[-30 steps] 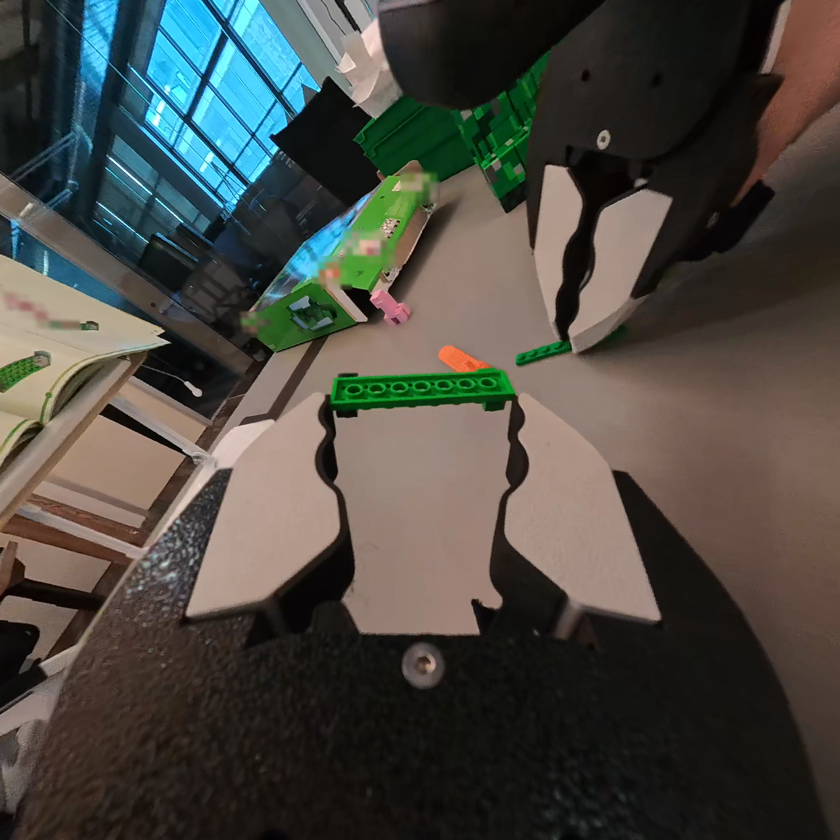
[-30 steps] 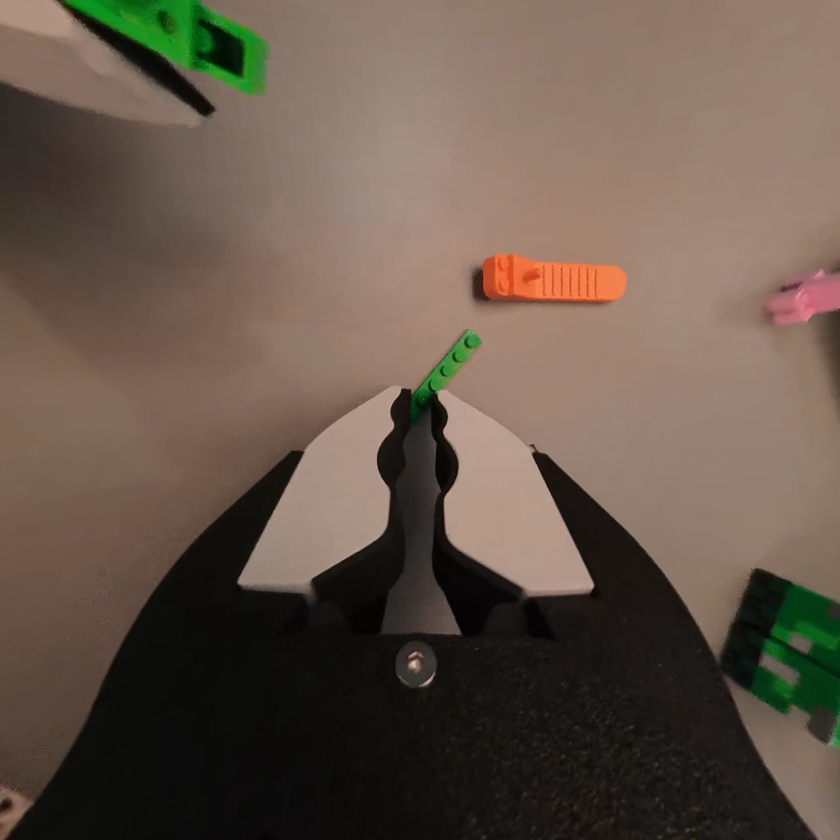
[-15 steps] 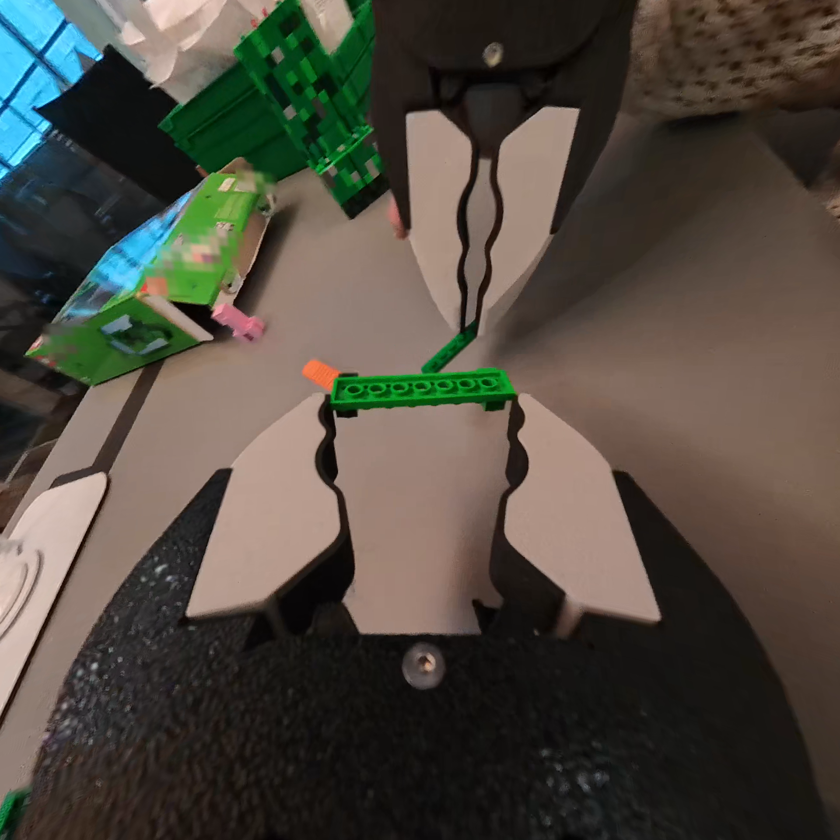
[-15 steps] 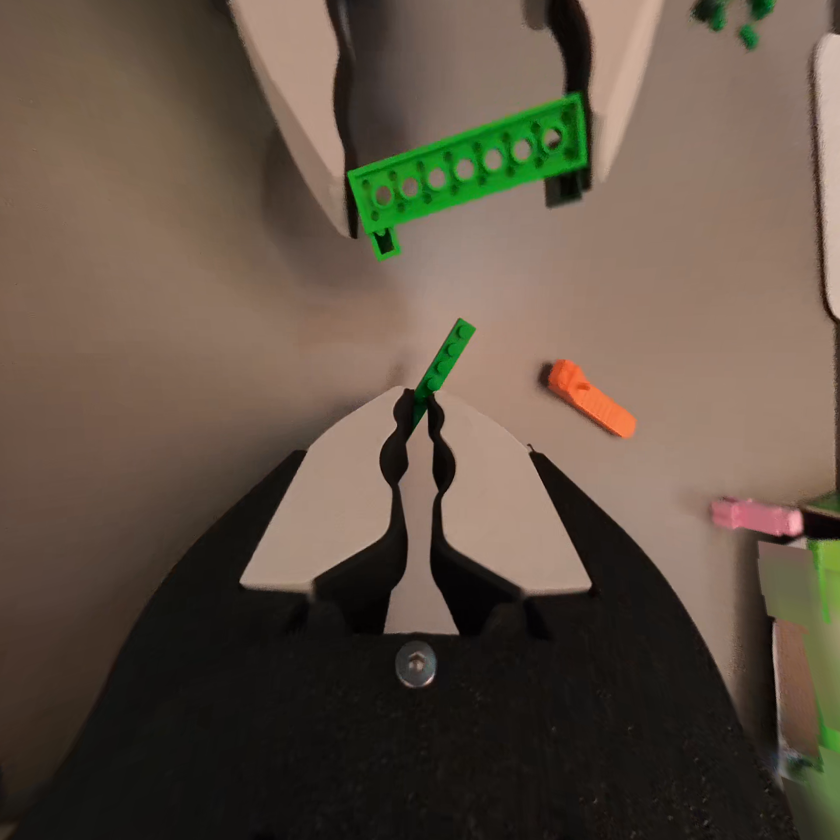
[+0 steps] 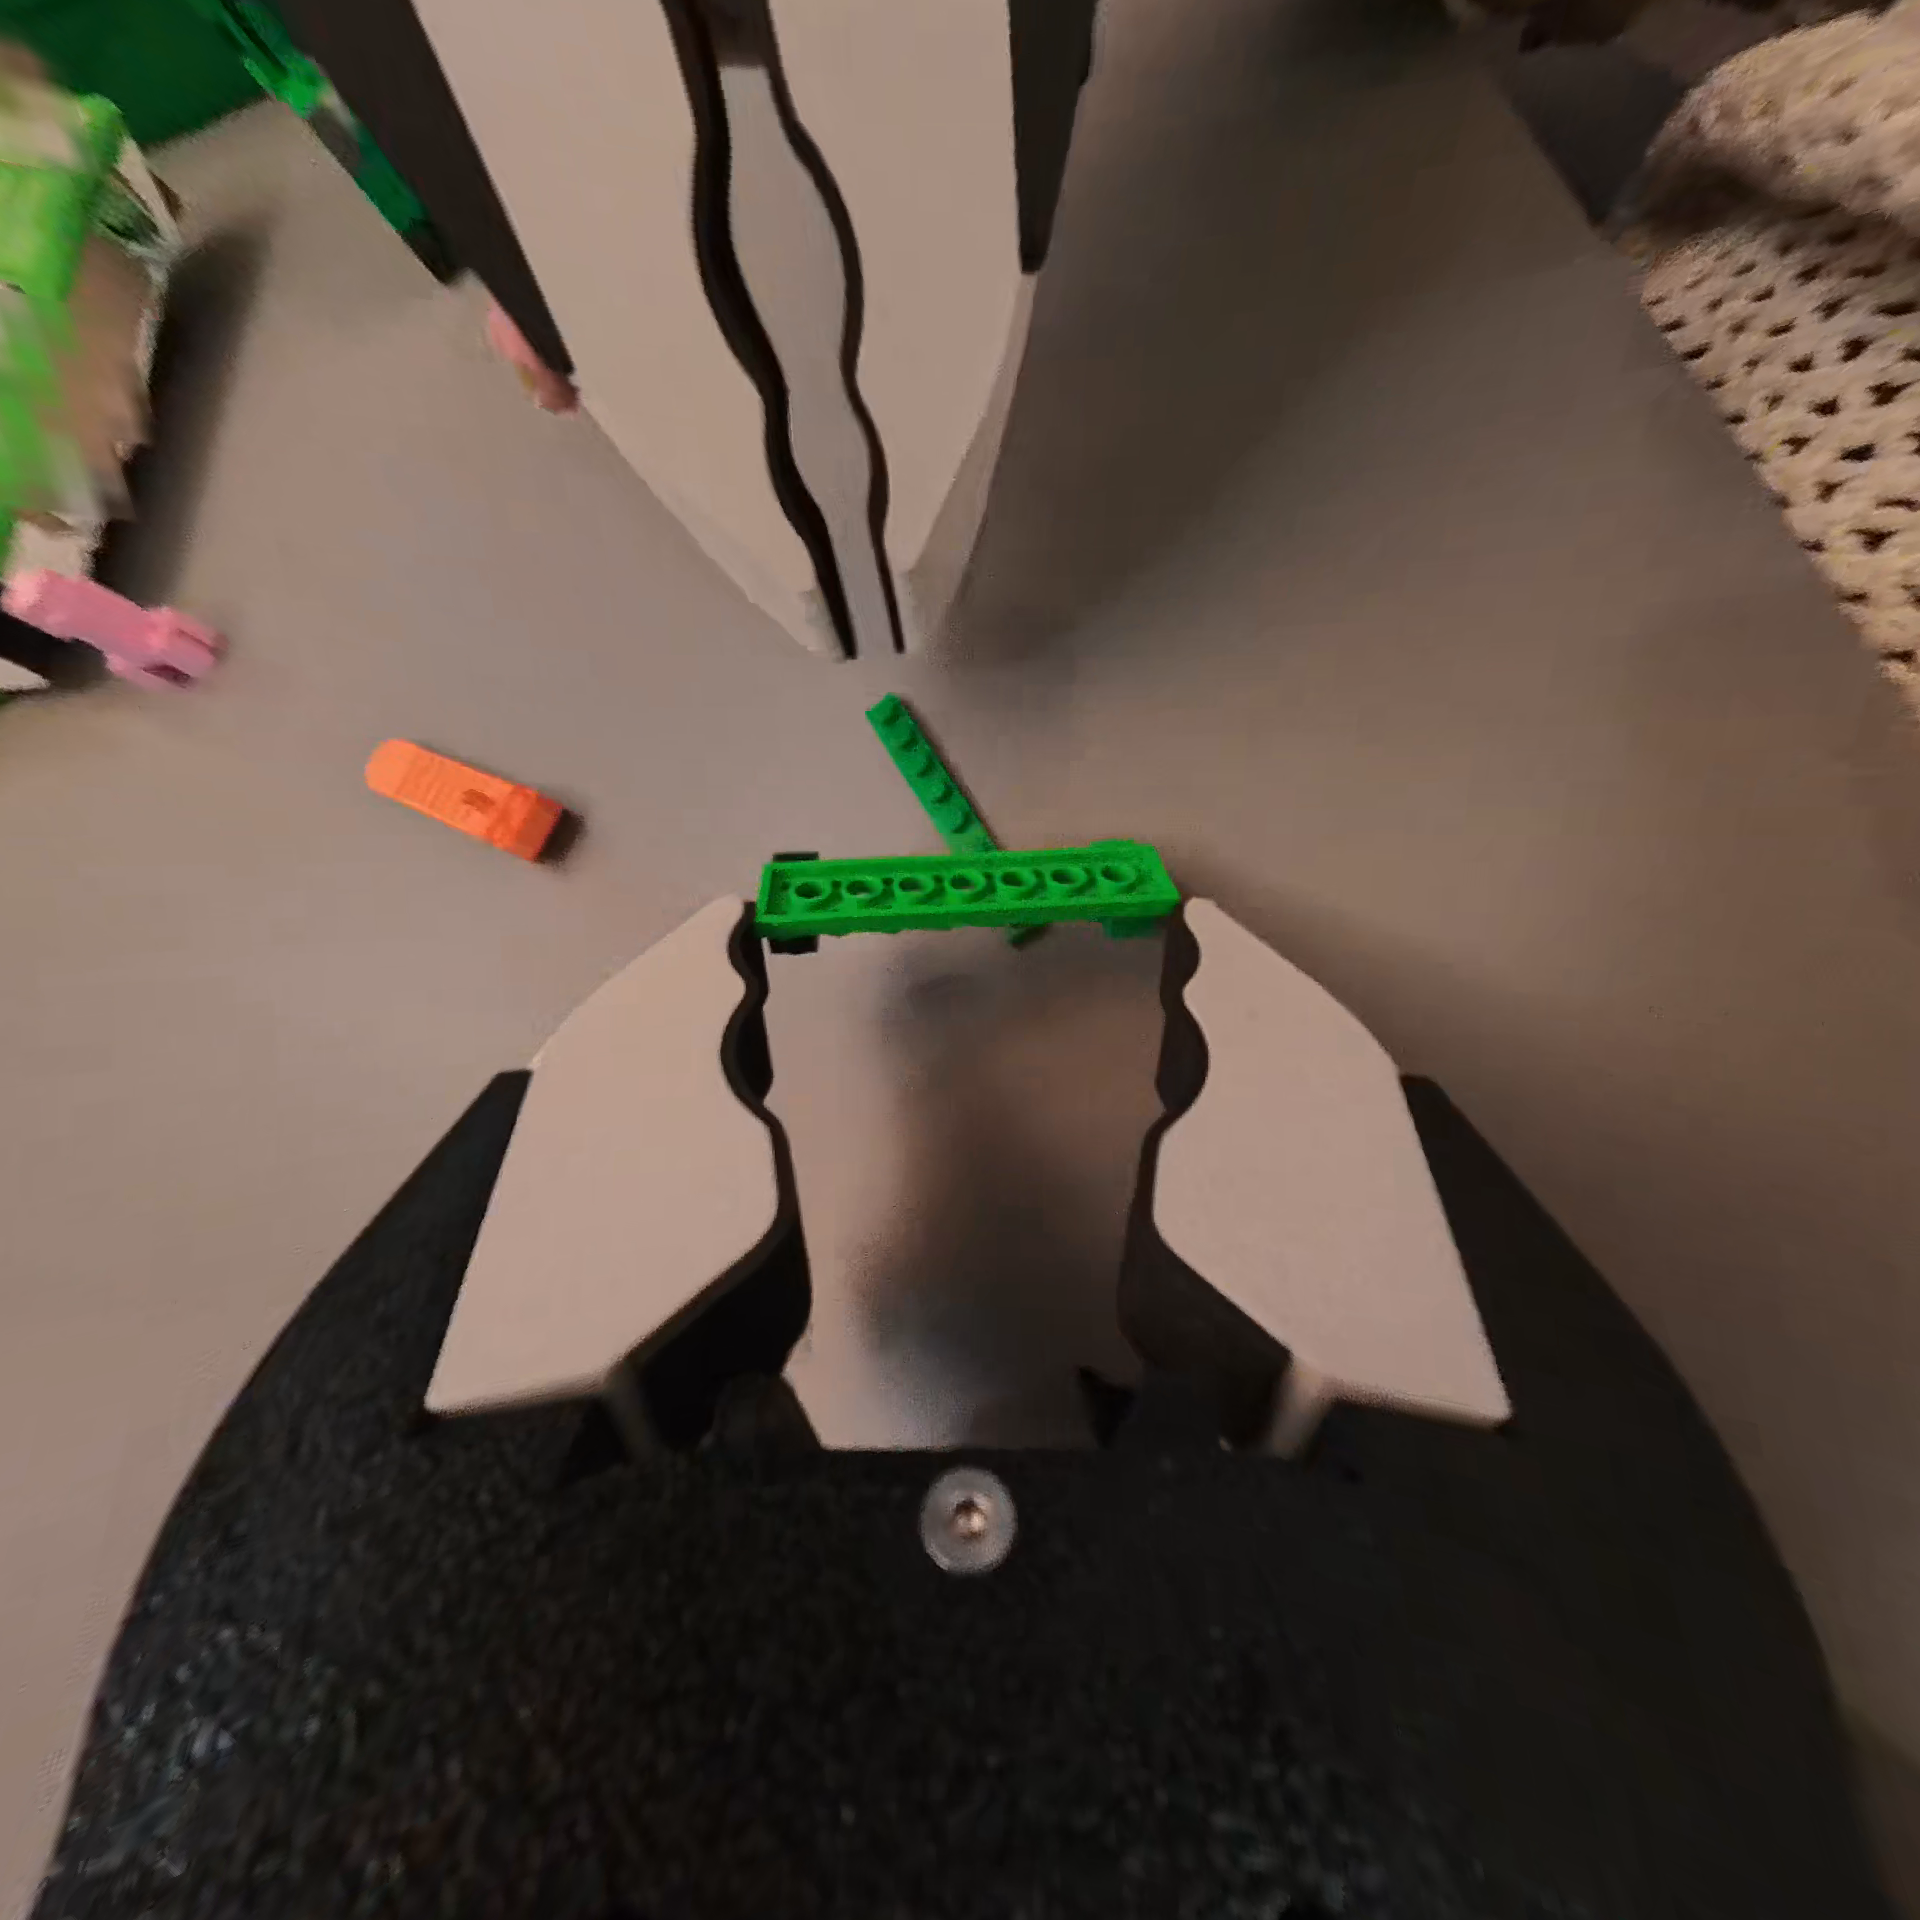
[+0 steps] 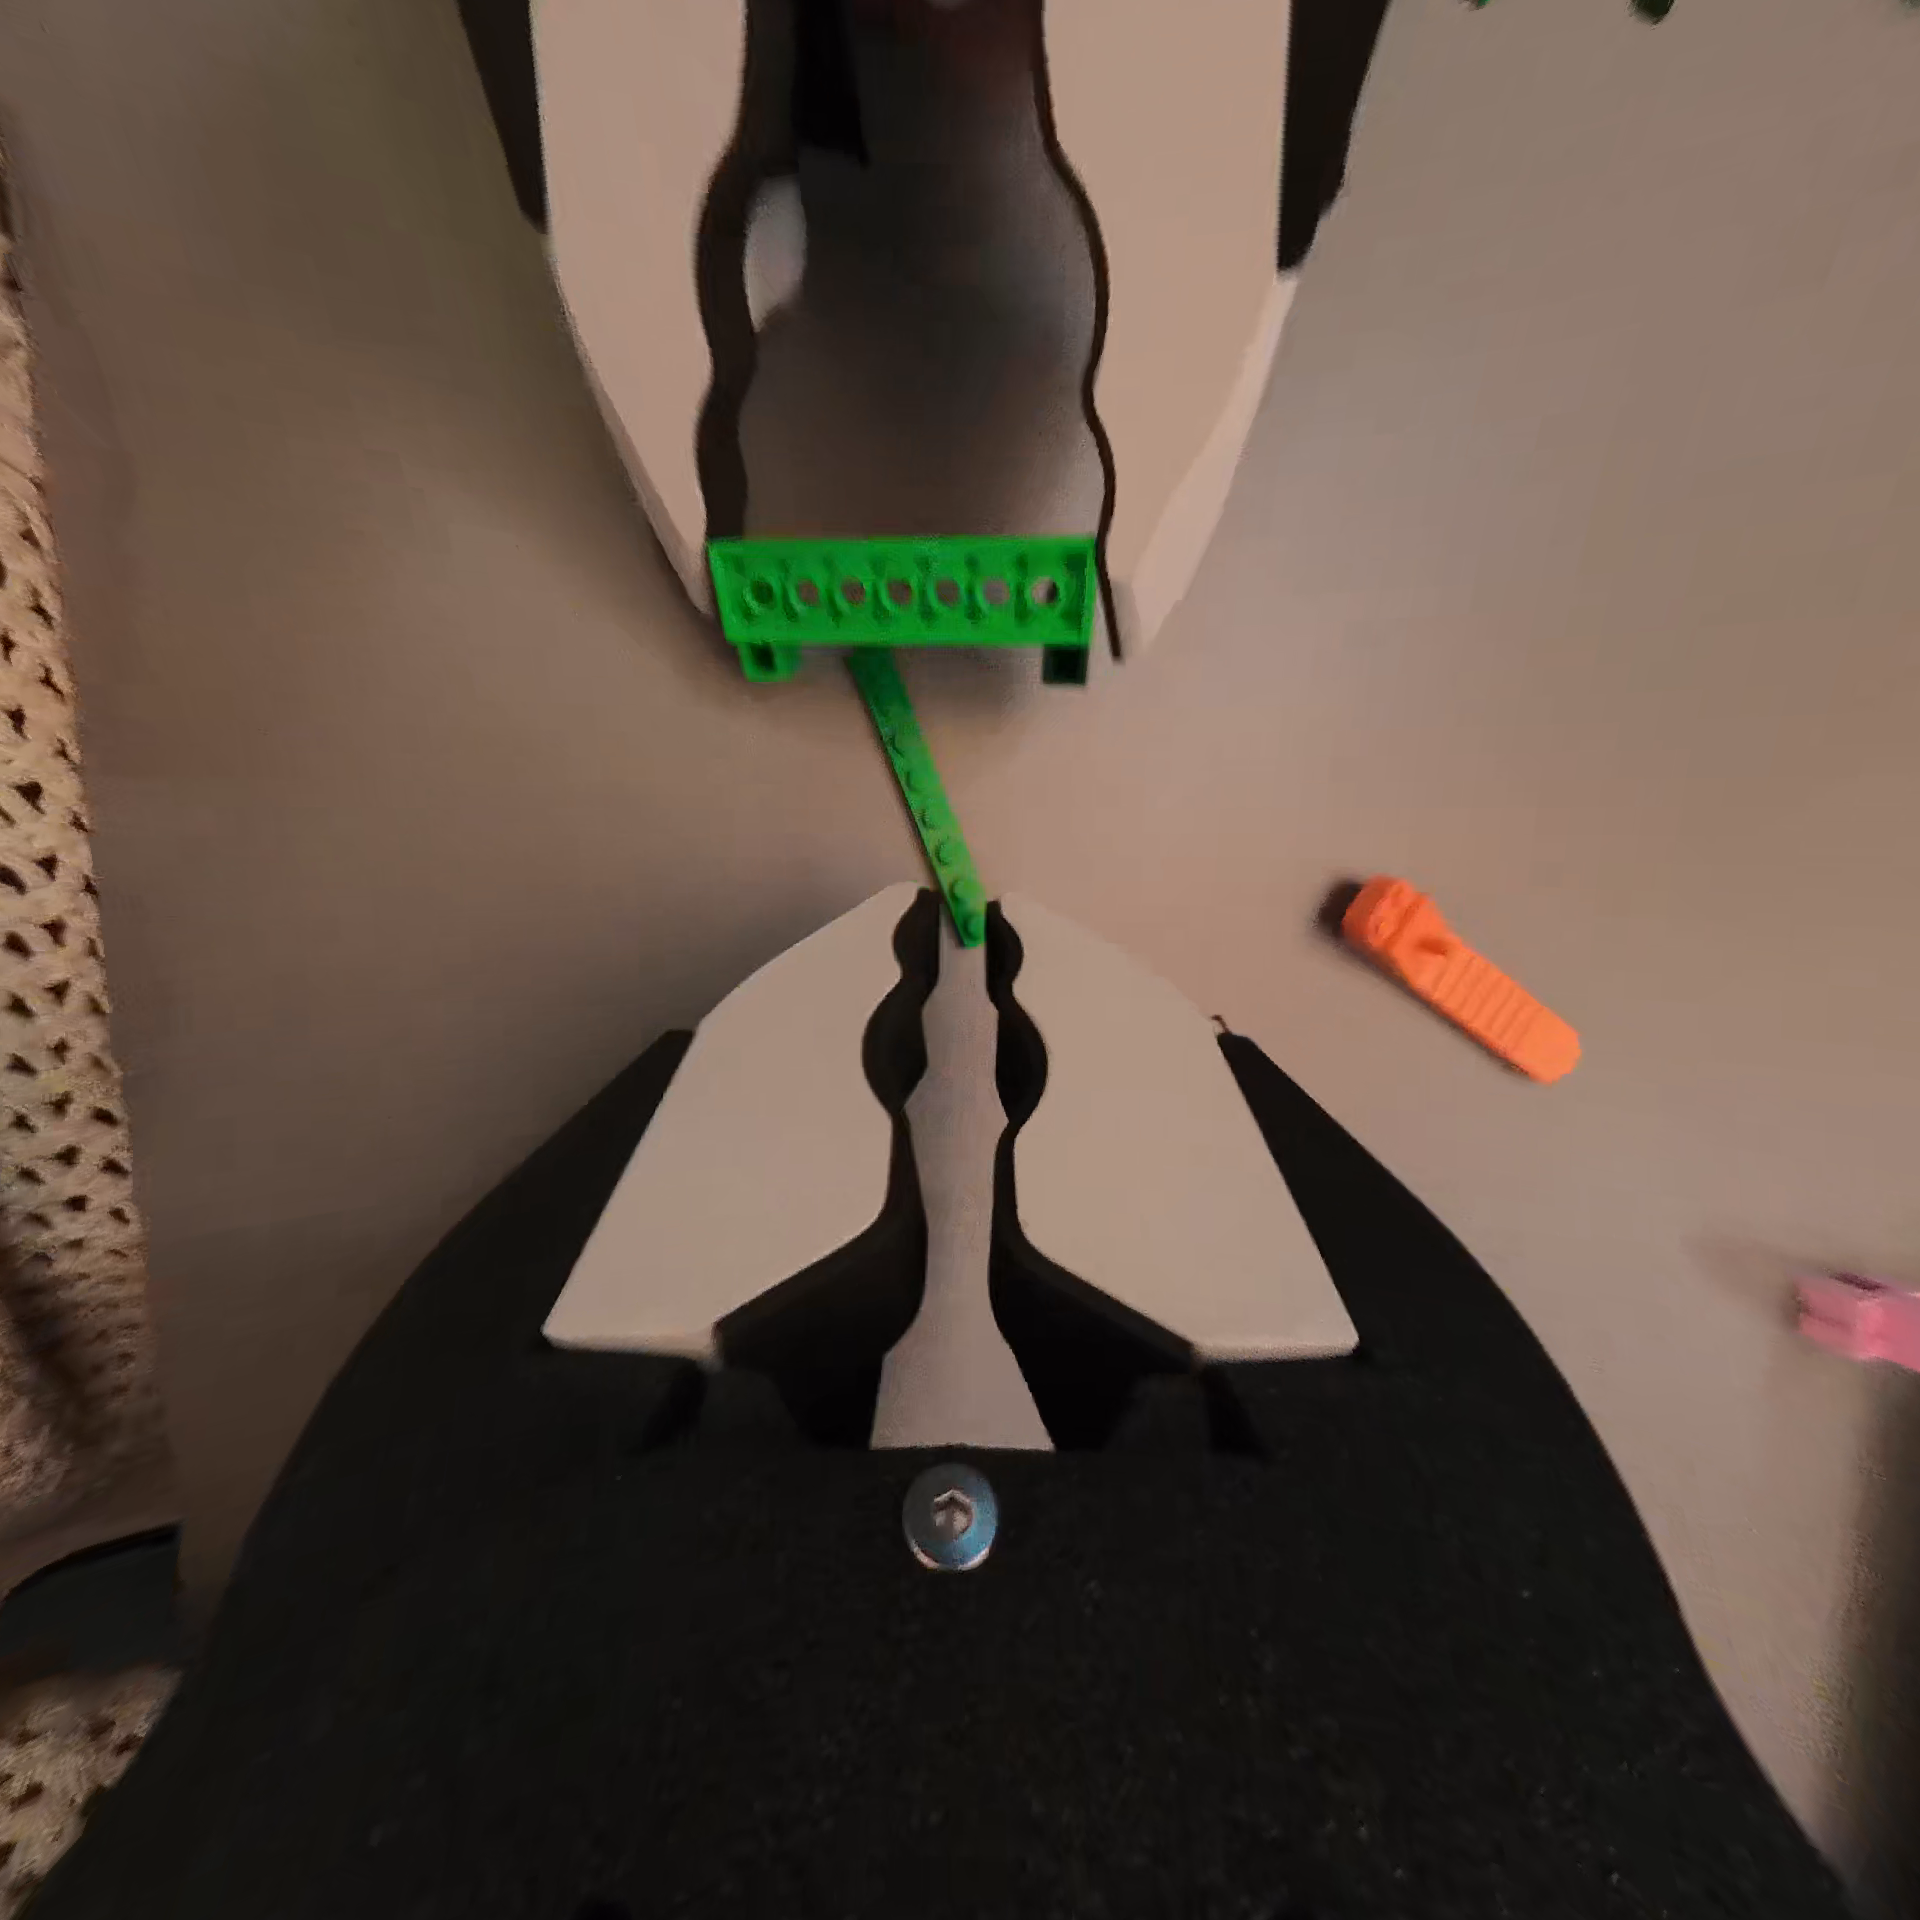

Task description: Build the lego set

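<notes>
Thin plate (image 6: 920,800) now reaching brick (image 6: 902,594), sleeve (image 5: 1808,332)

Both wrist cameras look down close over the grey tabletop (image 5: 1351,727), facing each other across the long green holed lego beam (image 5: 966,891) (image 6: 902,594); both share the orange ribbed wedge tool (image 5: 464,798) (image 6: 1460,992) beside that beam.

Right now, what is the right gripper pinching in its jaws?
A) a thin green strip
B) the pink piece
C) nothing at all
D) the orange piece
A: the right gripper has its jaws closed on one end of the thin green strip, while the orange piece and the pink piece lie loose on the table.
</notes>
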{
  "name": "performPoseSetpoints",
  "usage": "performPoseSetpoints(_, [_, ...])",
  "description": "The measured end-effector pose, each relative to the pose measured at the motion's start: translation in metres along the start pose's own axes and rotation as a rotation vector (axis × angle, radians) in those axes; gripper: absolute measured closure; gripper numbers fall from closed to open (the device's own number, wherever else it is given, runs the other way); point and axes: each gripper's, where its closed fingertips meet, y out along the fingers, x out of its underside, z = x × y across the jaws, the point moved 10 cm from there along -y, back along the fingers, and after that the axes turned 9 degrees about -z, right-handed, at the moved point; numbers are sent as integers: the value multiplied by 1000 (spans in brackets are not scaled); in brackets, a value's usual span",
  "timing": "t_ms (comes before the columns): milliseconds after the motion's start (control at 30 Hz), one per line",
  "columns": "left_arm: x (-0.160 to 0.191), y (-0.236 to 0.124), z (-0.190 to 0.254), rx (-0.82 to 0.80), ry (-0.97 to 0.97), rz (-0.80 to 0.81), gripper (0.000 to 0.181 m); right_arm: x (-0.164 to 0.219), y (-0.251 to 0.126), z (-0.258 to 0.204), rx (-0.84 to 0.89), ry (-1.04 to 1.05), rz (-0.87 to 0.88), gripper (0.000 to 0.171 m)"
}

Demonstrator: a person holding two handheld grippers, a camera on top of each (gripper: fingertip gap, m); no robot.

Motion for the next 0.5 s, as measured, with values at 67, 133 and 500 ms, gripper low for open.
performPoseSetpoints(67, [1,-2,-1,62,-47,-7,108,13,8,4,-42,-7,39,162])
performPoseSetpoints(133, [2,0,-1,129,-93,-28,108,23,15,9,-93,-18,105,159])
performPoseSetpoints(500, [2,4,2,309,-216,-45,109,32,30,28,-234,-174,223,152])
